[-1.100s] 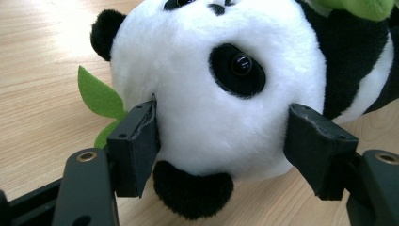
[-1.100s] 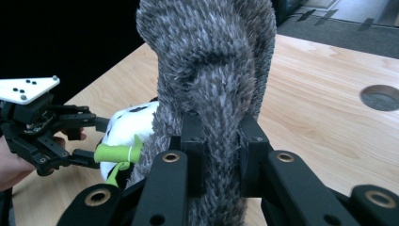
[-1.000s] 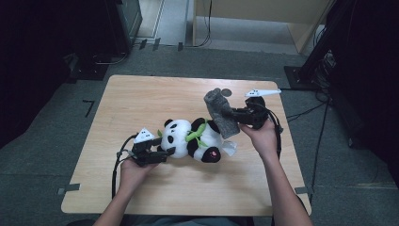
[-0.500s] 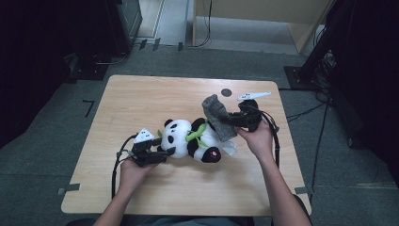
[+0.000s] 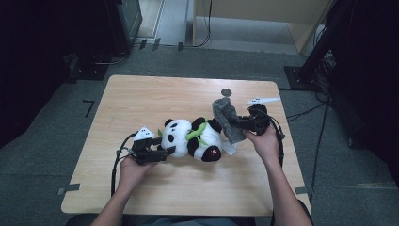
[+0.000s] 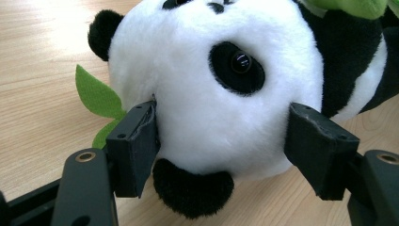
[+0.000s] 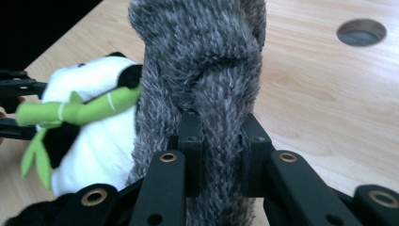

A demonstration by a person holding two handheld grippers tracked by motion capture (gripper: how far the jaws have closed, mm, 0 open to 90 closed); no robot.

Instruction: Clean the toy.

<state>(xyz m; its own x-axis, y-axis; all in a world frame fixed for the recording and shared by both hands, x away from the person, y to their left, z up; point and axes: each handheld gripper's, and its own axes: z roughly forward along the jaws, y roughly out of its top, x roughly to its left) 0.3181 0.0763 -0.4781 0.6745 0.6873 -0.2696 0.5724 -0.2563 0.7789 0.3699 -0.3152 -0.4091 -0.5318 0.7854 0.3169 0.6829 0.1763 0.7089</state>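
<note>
The right gripper (image 5: pixel 239 123), right of centre in the high view, is clenching a grey fuzzy cloth (image 5: pixel 227 119) and has been sinking with it toward the toy's feet since a second ago. The left gripper (image 5: pixel 162 151), lower left, is gripping the head of the panda (image 5: pixel 192 139) lying mid-table (image 5: pixel 141 99). Covering or dressing the toy looks close.

Lighting: even overhead light on the wooden table (image 5: pixel 141 108); surrounding floor and equipment fall into deep shadow at left and right edges of the high view. Shadows on the tabletop: soft, short. Glare: pale sheen at the top left corner of the left gripper view. Sharpness: high view slightly soft; panda toy (image 6: pixel 211 94) fur crisp in the left gripper view. Right gripper view: grey fuzzy cloth (image 7: pixel 202 70) sharp, background panda mildly blurred.
</note>
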